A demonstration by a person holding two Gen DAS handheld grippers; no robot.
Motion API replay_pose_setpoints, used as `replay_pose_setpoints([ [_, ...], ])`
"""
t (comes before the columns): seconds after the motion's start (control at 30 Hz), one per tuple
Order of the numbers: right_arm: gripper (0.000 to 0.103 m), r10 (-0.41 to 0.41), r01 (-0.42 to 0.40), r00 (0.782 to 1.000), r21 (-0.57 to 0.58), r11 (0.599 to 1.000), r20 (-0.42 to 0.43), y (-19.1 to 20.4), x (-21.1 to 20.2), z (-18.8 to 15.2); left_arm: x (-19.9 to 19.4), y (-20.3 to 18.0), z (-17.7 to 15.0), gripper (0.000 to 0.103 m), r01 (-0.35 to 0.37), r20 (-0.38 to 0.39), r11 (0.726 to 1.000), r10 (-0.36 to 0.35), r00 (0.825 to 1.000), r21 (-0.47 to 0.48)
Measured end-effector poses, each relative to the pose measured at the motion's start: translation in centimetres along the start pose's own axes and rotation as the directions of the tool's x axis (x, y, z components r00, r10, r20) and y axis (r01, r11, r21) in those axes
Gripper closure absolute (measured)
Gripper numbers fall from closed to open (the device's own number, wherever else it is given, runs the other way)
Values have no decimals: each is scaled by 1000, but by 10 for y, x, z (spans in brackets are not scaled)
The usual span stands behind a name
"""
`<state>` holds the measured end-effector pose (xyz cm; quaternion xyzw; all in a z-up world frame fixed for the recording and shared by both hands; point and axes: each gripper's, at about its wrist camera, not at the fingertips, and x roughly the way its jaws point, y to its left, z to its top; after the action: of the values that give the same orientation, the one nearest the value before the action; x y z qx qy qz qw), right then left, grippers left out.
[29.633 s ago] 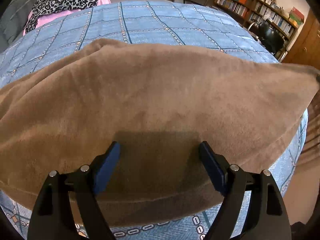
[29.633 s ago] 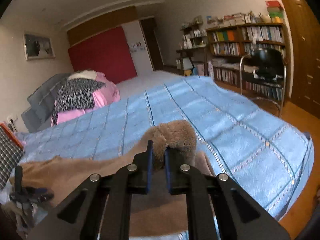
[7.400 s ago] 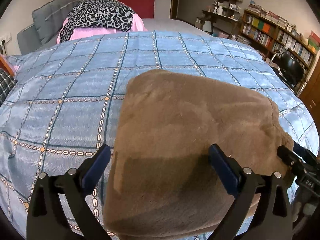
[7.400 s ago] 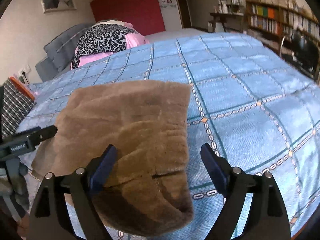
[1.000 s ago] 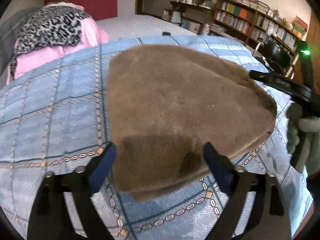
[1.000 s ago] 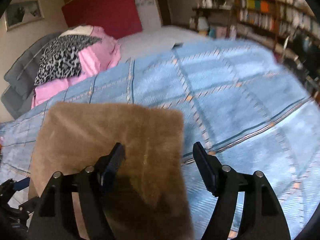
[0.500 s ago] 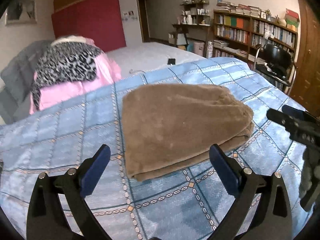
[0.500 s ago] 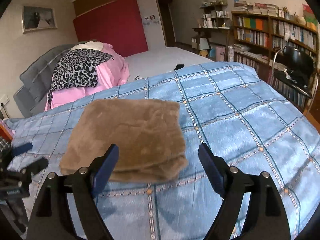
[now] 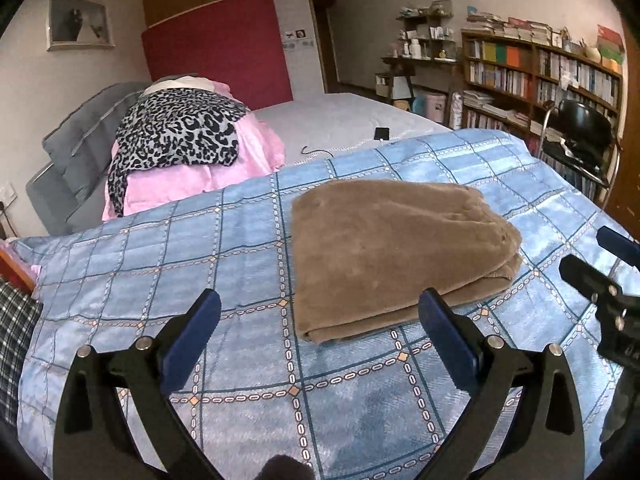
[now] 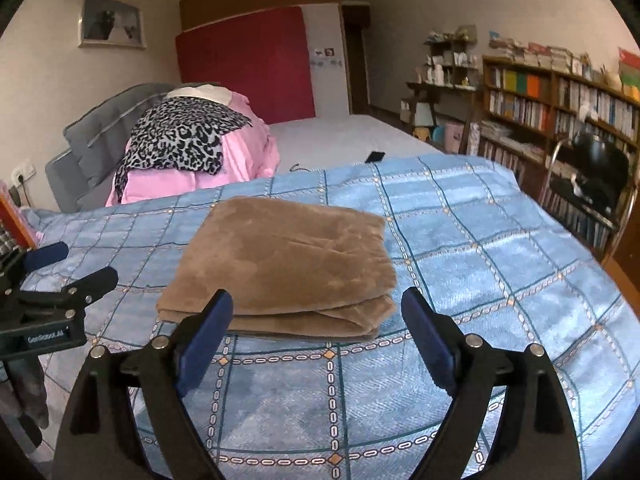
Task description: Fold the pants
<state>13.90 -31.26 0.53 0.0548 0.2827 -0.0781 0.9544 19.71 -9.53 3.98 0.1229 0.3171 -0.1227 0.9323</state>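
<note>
The brown fleece pants [image 9: 396, 252] lie folded into a thick rectangle on the blue checked bedspread [image 9: 200, 248]. They also show in the right wrist view [image 10: 288, 268], several layers stacked. My left gripper [image 9: 320, 336] is open and empty, held back above the bedspread, short of the pants. My right gripper [image 10: 316, 336] is open and empty, just short of the near edge of the pants. Each gripper shows in the other's view: the right one [image 9: 600, 276] at the right edge, the left one [image 10: 52, 280] at the left edge.
A pink quilt with a leopard-print cloth [image 9: 180, 140] lies against the grey headboard. A phone [image 9: 382, 133] lies on the white sheet beyond. Bookshelves [image 10: 560, 100] and a black chair [image 10: 592, 172] stand to the right. A checked cloth [image 9: 16, 340] is at the left edge.
Both grippers have drawn back and up from the pants, still open. The pants lie untouched, folded on the bedspread.
</note>
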Motion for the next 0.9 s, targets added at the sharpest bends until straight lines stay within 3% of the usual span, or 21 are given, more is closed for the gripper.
replay_pose_setpoints([
  [0.33,14,-28,29,999,-39,999,40,14,-25,12,-22,-9,8,3,-58,13,998,58,998,24],
  [0.57,14,-48,50,998,-39,998,44,19,-30,13,-30,-9,11,3,-40,11,999,40,999,7],
  [0.9,14,-47,49,997,-36,998,55,22,-40,15,-40,-11,11,3,-75,20,997,74,997,30],
])
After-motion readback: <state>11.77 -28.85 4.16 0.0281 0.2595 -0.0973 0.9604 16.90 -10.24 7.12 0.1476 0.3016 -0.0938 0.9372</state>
